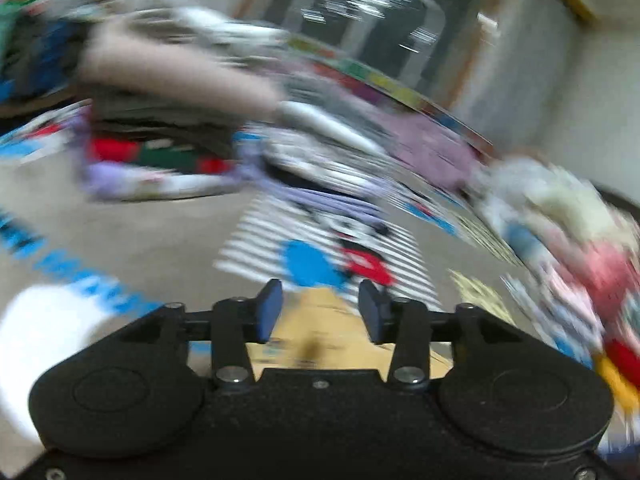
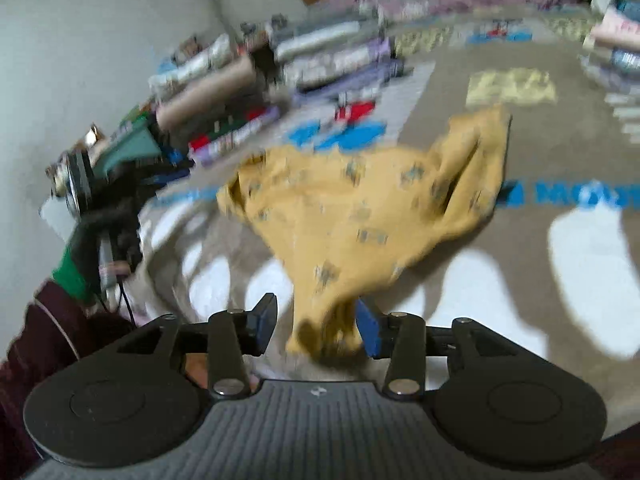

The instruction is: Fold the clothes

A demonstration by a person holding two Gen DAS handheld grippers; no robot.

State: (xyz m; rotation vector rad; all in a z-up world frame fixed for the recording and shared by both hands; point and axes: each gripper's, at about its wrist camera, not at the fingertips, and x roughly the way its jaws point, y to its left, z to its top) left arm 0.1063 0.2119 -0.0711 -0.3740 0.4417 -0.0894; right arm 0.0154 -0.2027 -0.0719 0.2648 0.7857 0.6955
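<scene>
Yellow garment (image 2: 360, 208) lies crumpled on bare carpet (image 2: 520, 280), its edge between the spread right gripper (image 2: 316, 326).

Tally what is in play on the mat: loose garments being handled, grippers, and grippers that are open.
Loose garments being handled: 1, the yellow garment
Grippers: 2, left gripper and right gripper
Open grippers: 2
Total things: 3. The blurred stacks of clothes are left uncounted.
</scene>
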